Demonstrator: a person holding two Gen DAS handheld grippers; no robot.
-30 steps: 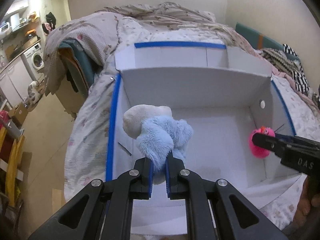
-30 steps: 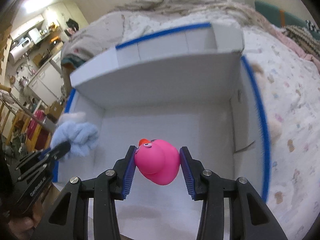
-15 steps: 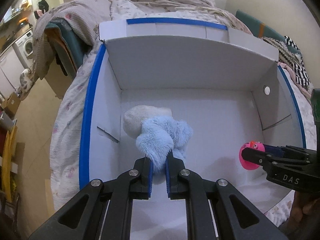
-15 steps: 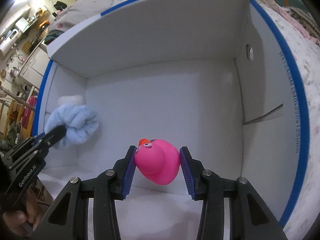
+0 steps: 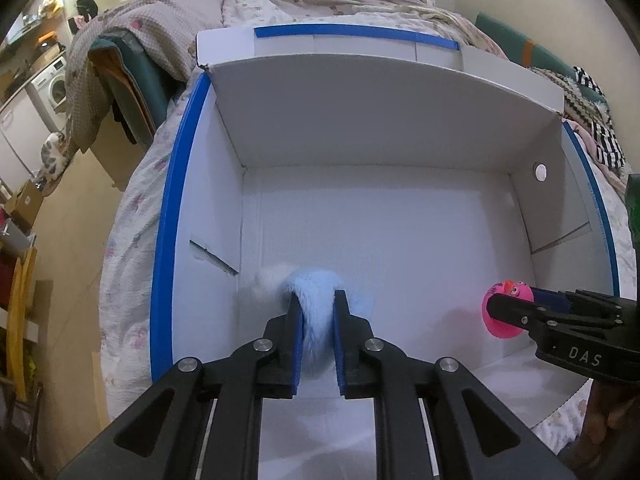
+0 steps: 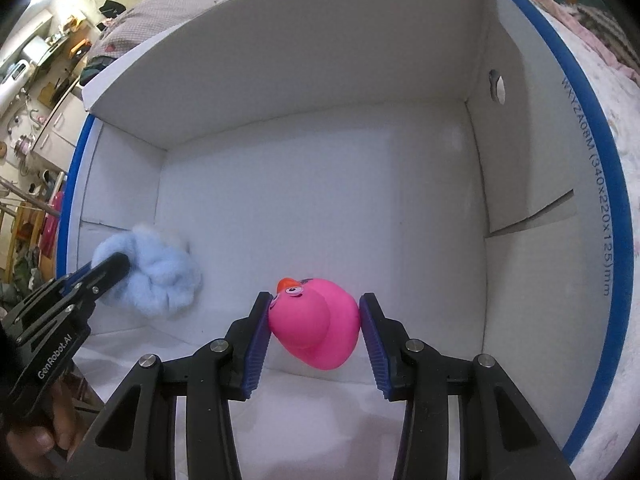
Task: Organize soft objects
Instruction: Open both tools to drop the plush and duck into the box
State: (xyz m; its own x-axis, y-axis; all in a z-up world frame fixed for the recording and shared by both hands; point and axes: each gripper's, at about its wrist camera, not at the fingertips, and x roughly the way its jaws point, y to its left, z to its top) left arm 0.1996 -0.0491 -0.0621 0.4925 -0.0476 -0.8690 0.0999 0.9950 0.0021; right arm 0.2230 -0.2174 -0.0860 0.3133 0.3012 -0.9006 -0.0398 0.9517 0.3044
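While both tools reach inside the white box (image 5: 384, 128), the left gripper (image 5: 317, 316) pinches the blue plush toy (image 5: 316, 300) and the right gripper (image 6: 314, 320) clamps the pink duck (image 6: 316, 324), near its front wall

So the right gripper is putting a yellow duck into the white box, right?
Not quite. The duck is pink, not yellow, as the right wrist view shows. The rest holds: the right gripper has it inside the white box.
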